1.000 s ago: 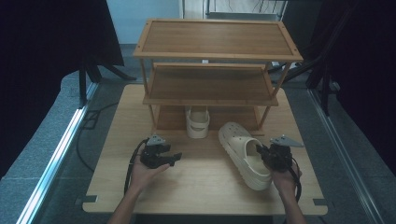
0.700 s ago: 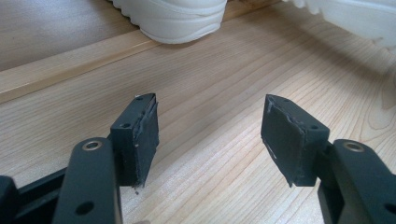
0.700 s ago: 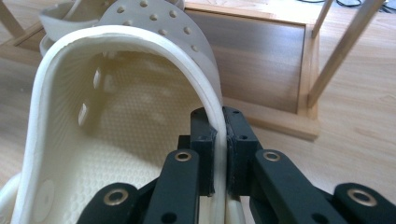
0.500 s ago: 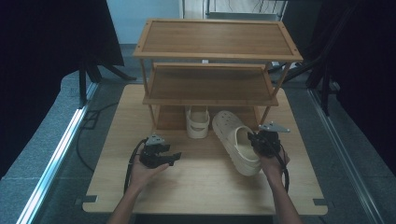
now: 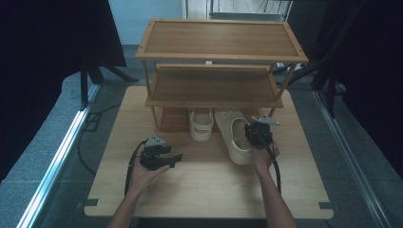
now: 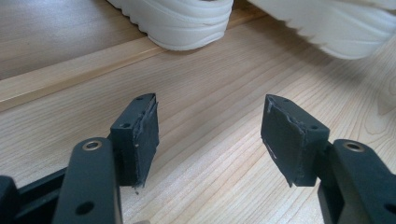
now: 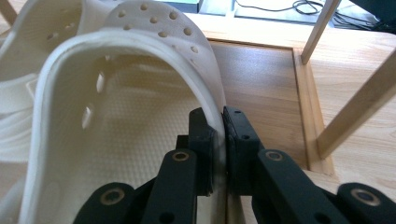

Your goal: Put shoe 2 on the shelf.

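Cream clog (image 5: 236,135) is pinched at its side wall by the right gripper (image 5: 257,134), whose jaws are pressed together on the thin rim (image 7: 215,116). Ahead of this gripper, the toe of the clog is pointed into the bottom level of the wooden shoe rack (image 5: 216,85). A second clog (image 5: 201,124) is seen just beside it, to the gripper's left. The left gripper (image 5: 160,157) is held low over the surface (image 5: 204,190), well apart from both, its jaws spread and empty.
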### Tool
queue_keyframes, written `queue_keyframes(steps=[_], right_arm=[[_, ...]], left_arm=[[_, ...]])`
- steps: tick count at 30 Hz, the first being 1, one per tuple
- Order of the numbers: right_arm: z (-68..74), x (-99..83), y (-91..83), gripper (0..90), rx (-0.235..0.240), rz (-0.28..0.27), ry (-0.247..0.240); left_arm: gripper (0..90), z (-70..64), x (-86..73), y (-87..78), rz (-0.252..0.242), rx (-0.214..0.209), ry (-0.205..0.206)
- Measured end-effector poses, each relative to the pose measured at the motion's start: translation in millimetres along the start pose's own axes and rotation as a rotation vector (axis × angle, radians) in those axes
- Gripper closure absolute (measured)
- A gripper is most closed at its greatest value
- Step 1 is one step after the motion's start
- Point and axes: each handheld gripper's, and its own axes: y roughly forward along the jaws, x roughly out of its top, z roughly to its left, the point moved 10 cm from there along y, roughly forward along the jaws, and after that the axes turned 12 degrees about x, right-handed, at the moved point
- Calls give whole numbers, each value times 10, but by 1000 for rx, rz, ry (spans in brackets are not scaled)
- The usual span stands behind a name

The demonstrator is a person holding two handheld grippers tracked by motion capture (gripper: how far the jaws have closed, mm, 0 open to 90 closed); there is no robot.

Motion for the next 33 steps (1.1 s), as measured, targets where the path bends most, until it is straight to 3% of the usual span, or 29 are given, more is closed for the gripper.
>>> queue_keyframes(steps=[6,11,19,26,30,33], right_arm=[[16,34,118,814,-26,4,0],[-23,35,223,795,-43,-16,34],[-28,-11,319,759,-29,-21,71],[50,88,301,652,50,-97,119],[81,70,273,588,84,-97,128],[103,53,187,554,118,-142,133]], left_arm=[[372,1,8,-16,-4,-3,-1],[372,-1,14,-26,-8,-5,-2],[373,-13,5,-12,-2,-4,2],[373,-39,-5,0,3,-8,5],[372,-38,3,-7,-1,-8,3],[373,-40,0,-4,1,-7,5]])
